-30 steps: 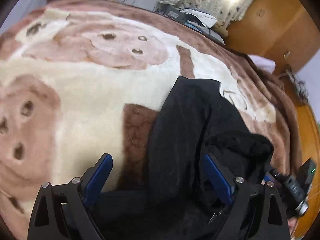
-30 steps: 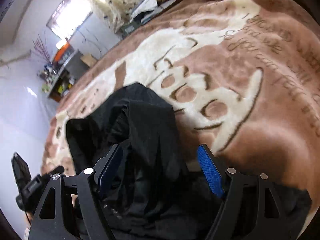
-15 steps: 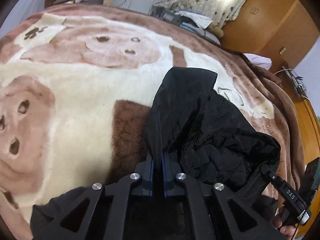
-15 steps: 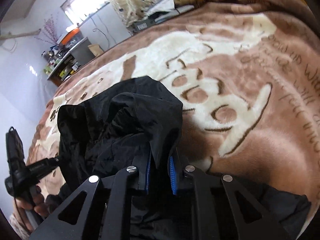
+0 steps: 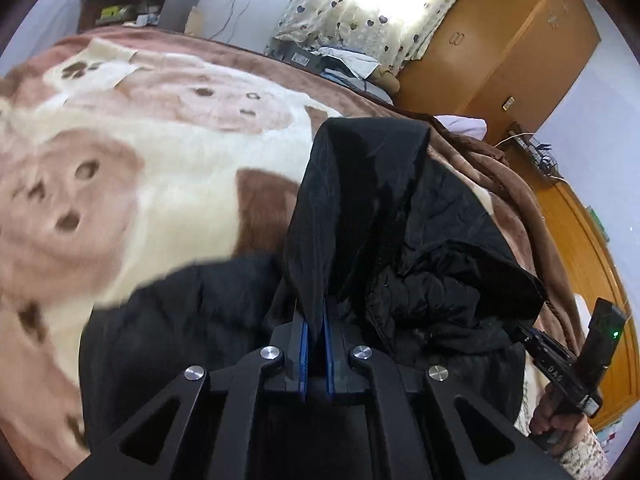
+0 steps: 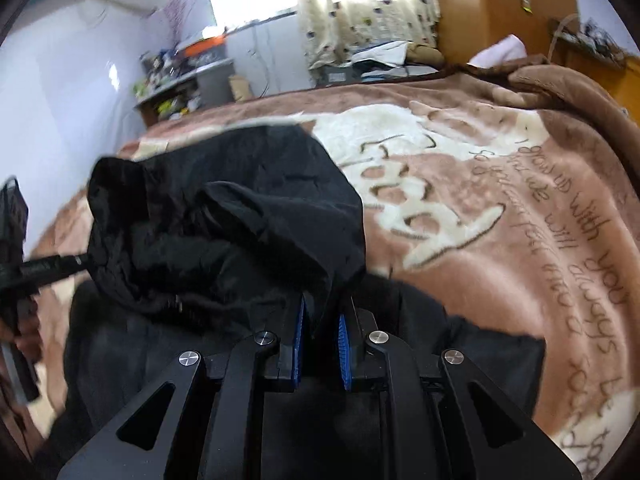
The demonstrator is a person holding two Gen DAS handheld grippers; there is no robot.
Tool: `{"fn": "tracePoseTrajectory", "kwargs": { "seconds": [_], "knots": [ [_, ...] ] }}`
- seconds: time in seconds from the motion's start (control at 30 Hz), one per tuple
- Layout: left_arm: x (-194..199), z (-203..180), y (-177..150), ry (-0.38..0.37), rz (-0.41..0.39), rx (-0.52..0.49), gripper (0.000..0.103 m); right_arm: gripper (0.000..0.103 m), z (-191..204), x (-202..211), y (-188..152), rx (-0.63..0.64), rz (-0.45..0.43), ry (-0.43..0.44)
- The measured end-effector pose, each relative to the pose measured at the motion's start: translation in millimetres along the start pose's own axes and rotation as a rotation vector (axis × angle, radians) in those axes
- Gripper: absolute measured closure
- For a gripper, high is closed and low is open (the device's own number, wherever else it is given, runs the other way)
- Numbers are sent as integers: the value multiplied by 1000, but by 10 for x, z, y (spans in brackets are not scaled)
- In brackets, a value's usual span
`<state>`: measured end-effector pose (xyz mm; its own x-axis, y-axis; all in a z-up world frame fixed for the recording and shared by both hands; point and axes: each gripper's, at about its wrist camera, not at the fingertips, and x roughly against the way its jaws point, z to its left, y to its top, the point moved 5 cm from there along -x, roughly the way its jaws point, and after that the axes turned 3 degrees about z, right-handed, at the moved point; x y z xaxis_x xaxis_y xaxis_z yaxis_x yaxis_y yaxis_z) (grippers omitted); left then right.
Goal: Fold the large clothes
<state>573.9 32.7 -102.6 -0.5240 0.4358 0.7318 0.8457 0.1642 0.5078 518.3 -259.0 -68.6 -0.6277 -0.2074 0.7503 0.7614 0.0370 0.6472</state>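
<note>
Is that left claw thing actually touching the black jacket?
Touching. In the left wrist view, the left gripper has its blue pads closed on a fold of the black jacket, with cloth running straight between them.

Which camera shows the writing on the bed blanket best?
The right wrist view: dark cursive writing runs down the brown blanket beside the black garment. The left wrist view shows only bear faces, no writing.

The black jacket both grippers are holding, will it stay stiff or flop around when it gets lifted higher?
Probably floppy: the black jacket drapes in loose folds from the left gripper and bunches up beside the right gripper. Its puffy, crinkled cloth suggests light padding, likely somewhat slippery. Expect the part trailing on the blanket to drag.
</note>
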Motion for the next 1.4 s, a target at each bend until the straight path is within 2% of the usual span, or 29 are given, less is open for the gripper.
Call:
{"fn": "tracePoseTrajectory", "kwargs": {
  "seconds": [0.03,0.2,0.33,0.37,0.43,0.47,0.53,0.57,0.6,0.67,0.73,0.77,0.83,0.9,0.93,1.03,1.1,1.17,1.2,1.23,1.27,1.3,1.33,1.4],
  "knots": [
    [43,28,-88,-12,1,-11,97,88,-6,39,-71,10,0,-2],
    [84,132,-329,86,47,-108,96,88,-144,56,-312,-10,91,6],
    [236,72,-415,114,51,-220,95,88,-374,63,-417,-81,162,-2],
    [266,95,-425,120,51,-225,95,88,-447,90,-423,-103,167,-9],
    [308,199,-456,133,62,-234,95,87,-611,220,-312,-174,108,-26],
    [297,239,-475,145,79,-240,95,85,-680,290,-191,-226,61,-6],
    [299,276,-475,124,100,-221,94,61,-765,334,31,-318,10,34],
    [307,283,-446,112,105,-210,93,57,-771,313,125,-335,4,56],
    [329,302,-382,124,91,-196,88,56,-766,260,240,-341,4,66],
    [346,306,-213,107,68,-183,70,56,-751,129,401,-343,19,37],
    [337,309,49,121,33,-159,23,56,-743,-27,532,-365,33,23],
    [326,333,167,117,17,-141,18,55,-753,-88,569,-369,33,22],
    [267,376,463,94,0,-76,17,46,-782,-213,655,-412,27,37],
    [160,416,735,50,1,-6,17,39,-782,-344,746,-459,24,95],
    [121,454,811,63,-13,16,17,35,-783,-421,779,-469,33,114],
    [-92,464,1062,66,-14,64,16,33,-823,-682,812,-531,67,88],
    [-268,441,1121,38,19,82,16,33,-782,-808,813,-561,81,157],
    [-432,441,1139,41,40,114,16,33,-701,-943,772,-586,132,208],
    [-523,431,1123,43,62,124,17,33,-662,-1029,740,-586,168,212],
    [-590,415,1104,41,78,139,21,38,-632,-1074,705,-579,187,187],
    [-660,400,1066,44,102,149,34,47,-613,-1065,686,-565,172,168],
    [-705,376,1033,51,114,152,69,67,-592,-1046,679,-552,162,160],
    [-749,344,1003,56,133,148,87,74,-573,-1010,670,-538,149,162],
    [-732,291,941,87,127,125,96,83,-554,-916,666,-514,126,167]
  ]
}}
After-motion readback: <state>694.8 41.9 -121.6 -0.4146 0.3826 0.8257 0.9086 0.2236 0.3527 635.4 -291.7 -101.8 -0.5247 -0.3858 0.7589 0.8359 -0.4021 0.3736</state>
